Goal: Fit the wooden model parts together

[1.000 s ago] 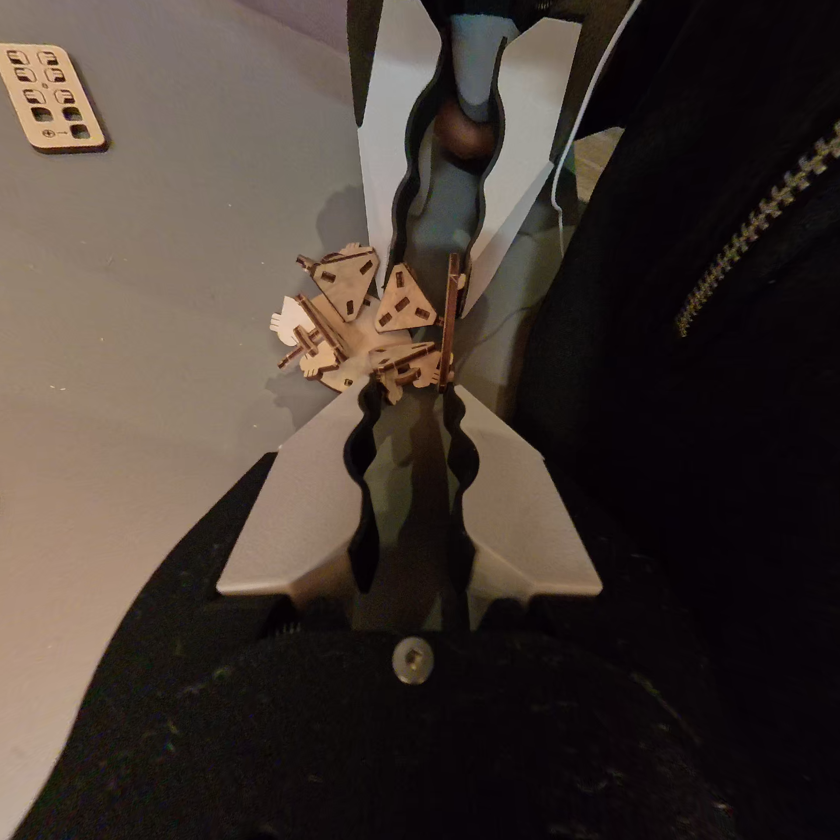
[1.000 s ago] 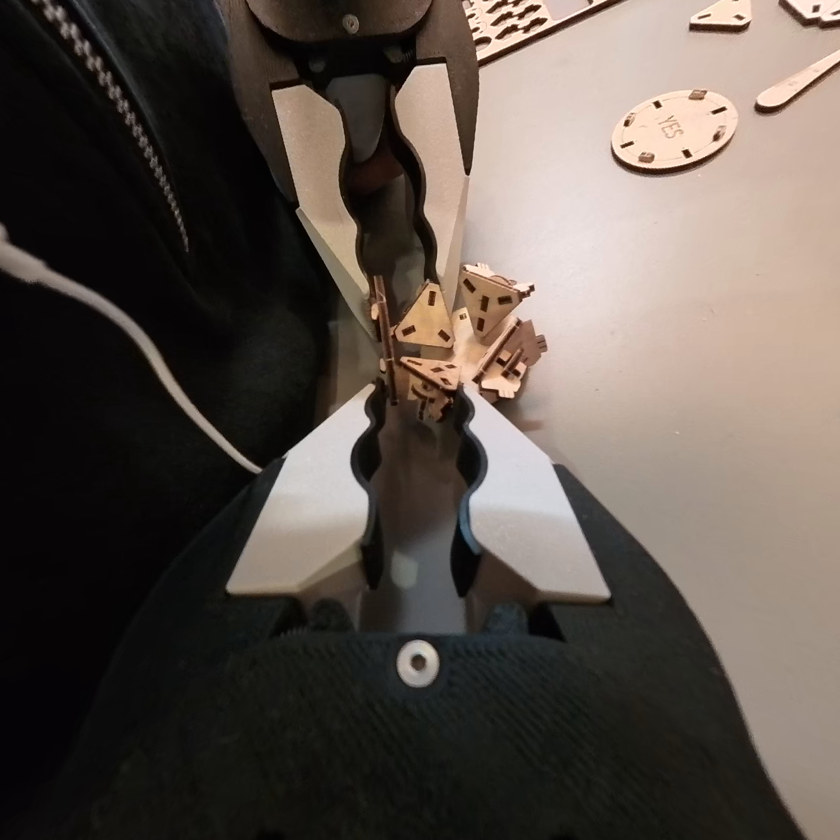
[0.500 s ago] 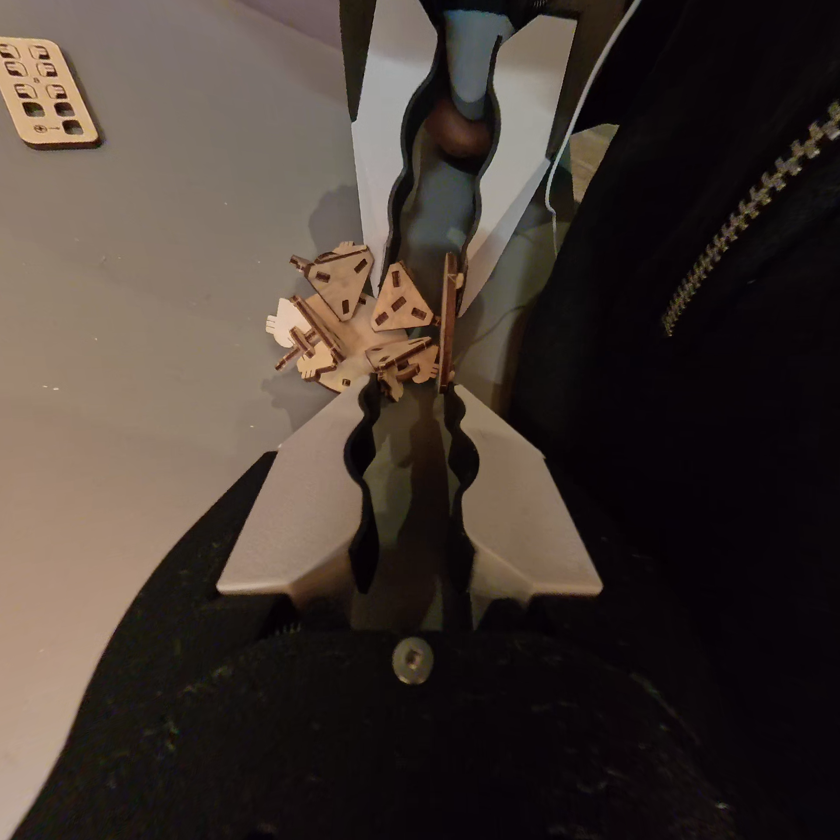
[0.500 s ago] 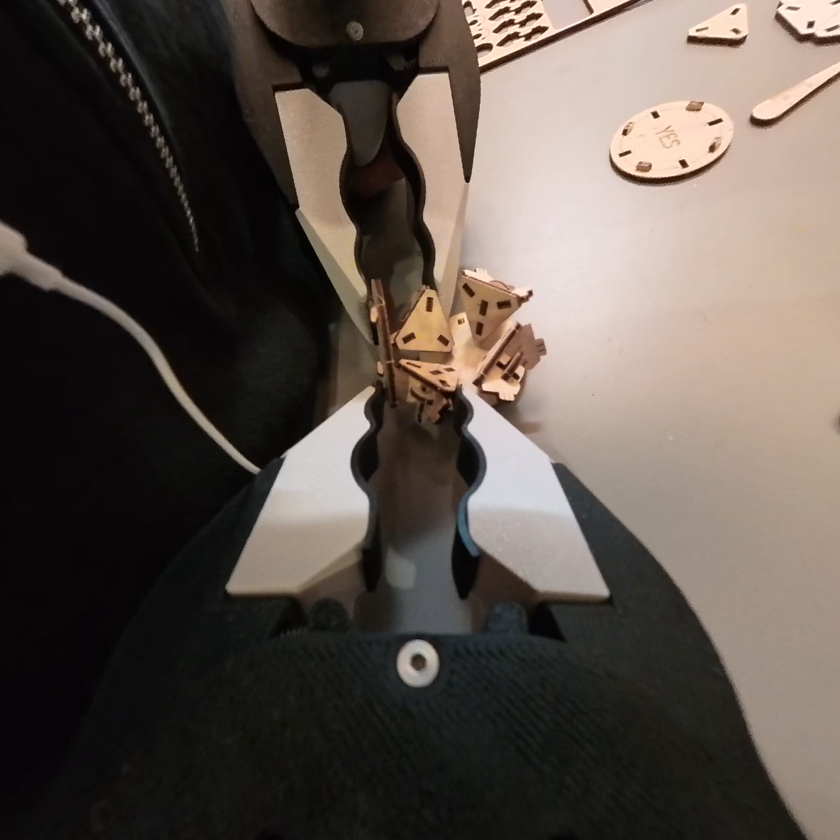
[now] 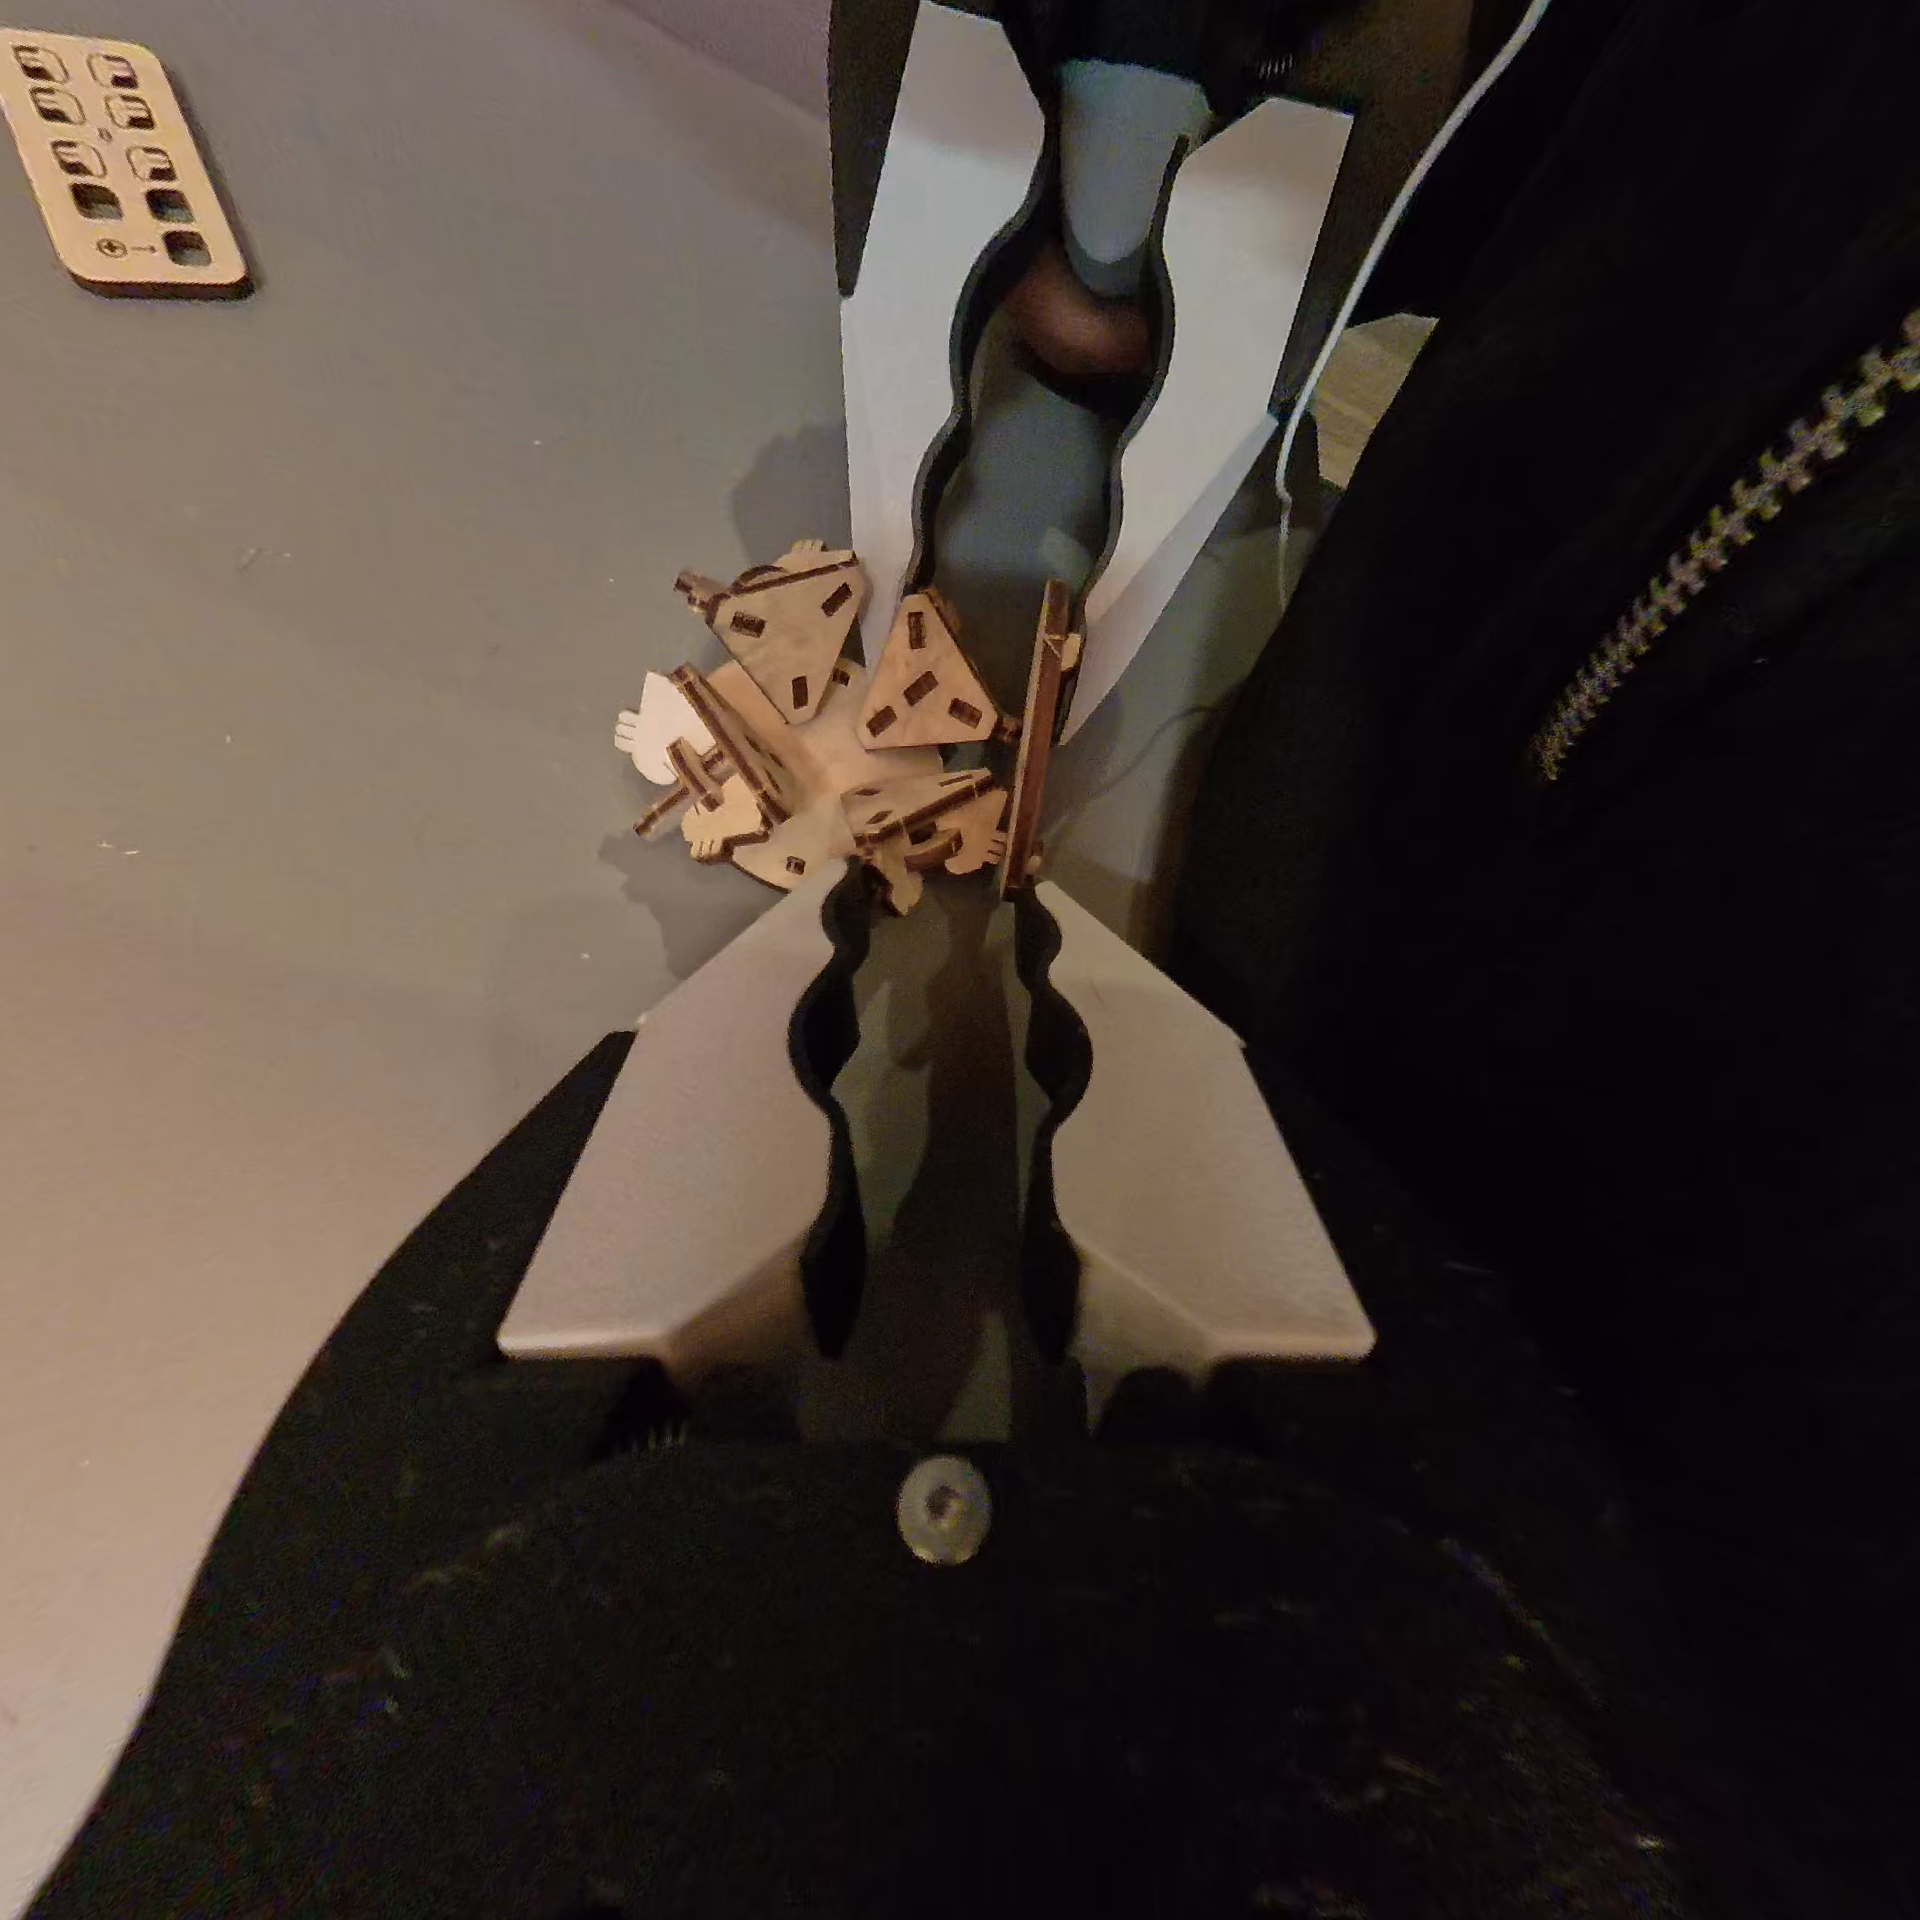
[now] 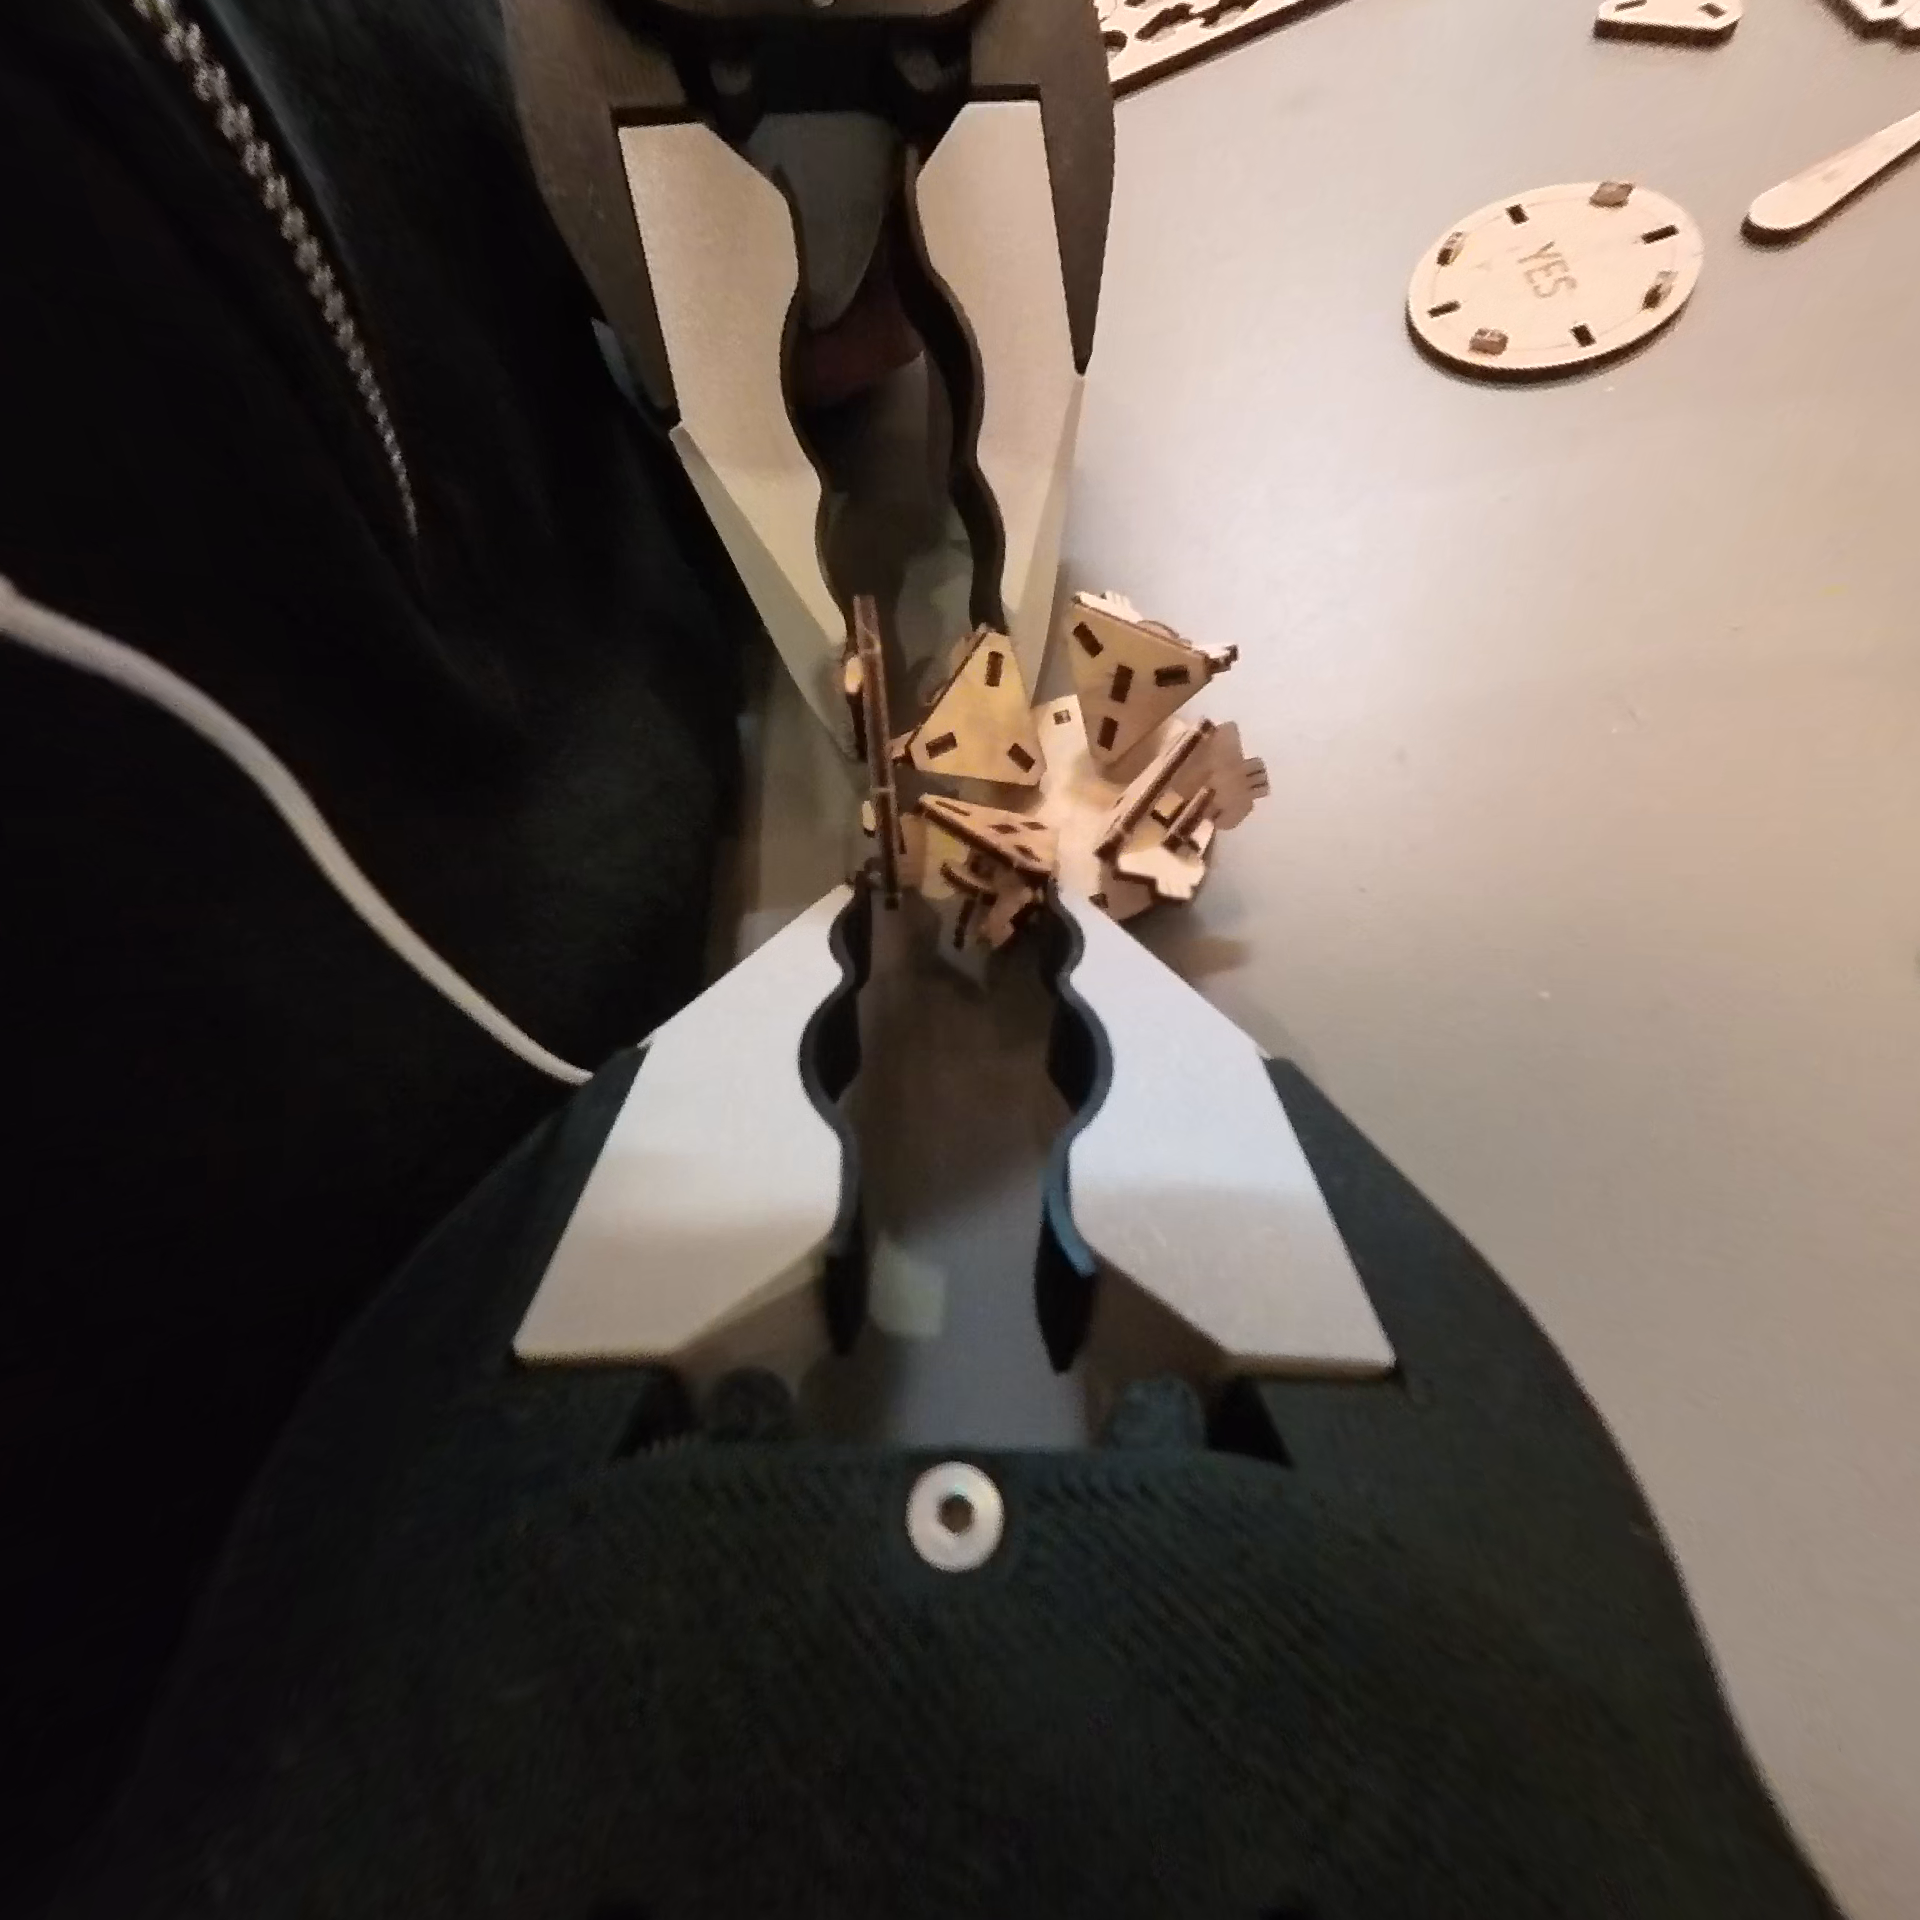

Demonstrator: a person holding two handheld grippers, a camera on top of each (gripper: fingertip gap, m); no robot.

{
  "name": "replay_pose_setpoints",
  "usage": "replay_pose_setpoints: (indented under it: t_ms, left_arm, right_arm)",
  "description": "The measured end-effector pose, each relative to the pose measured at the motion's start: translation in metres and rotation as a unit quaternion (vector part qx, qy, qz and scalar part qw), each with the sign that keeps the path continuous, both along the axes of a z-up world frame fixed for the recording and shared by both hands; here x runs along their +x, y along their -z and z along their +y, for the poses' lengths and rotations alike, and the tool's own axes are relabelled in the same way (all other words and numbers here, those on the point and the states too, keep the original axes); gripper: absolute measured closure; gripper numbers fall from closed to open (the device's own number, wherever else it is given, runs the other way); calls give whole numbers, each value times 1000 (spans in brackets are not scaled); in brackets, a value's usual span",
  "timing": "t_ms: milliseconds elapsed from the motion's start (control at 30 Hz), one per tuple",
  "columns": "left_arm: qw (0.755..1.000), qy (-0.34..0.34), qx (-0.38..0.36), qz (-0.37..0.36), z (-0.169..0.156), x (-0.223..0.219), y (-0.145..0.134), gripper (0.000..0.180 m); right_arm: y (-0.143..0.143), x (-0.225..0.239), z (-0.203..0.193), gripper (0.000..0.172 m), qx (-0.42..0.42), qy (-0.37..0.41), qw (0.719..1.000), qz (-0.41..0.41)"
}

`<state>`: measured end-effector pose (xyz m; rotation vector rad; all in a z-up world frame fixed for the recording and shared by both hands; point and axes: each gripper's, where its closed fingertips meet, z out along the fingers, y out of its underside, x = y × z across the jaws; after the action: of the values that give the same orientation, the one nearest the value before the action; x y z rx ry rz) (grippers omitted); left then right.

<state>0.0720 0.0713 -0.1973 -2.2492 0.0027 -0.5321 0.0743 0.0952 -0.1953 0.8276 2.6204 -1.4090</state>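
Observation:
A small laser-cut wooden model (image 5: 821,748) made of slotted triangular pieces around a disc sits low over the grey table (image 5: 364,623), between my two grippers, which face each other. My left gripper (image 5: 935,899) is shut on its near end: one pad is on the disc's edge, the other on a triangular piece. My right gripper (image 6: 956,914) is shut on the other end of the same model (image 6: 1039,769). Each gripper shows in the other's view, at the top: the right gripper (image 5: 992,603) in the left view, the left gripper (image 6: 930,634) in the right.
A perforated rectangular wooden plate (image 5: 120,166) lies far left. A round wooden disc (image 6: 1553,275), a flat wooden stick (image 6: 1829,187) and a cut-out sheet (image 6: 1174,42) lie on the table beyond. A person's black zipped jacket (image 5: 1662,727) and a white cable (image 6: 260,779) border the table edge. My two grippers' fingertips are within a few centimetres of each other. My right gripper's tips are some 15 cm from the perforated rectangular wooden plate (image 5: 120,166).
Both grippers stay closed on the wooden model. The views wobble only slightly; the model keeps its place between the jaws.

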Motion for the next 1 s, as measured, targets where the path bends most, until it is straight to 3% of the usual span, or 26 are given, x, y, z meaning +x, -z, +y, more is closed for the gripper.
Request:
replay_pose_setpoints:
  t_ms: [400,600,767,1000]
  left_arm:
    - [1000,0,2,-14,-3,2,-1,150]
    - [1000,-18,15,-9,-9,-2,-5,144]
    - [997,-29,49,48,-9,-3,-13,145]
    - [986,-50,99,128,3,-4,-25,143]
  right_arm:
    - [-14,-1,11,136,-23,53,998,6]
    - [-39,-3,13,140,-65,84,994,22]
    - [-34,8,6,139,-42,78,996,14]
    - [-27,-1,5,133,17,132,989,59]
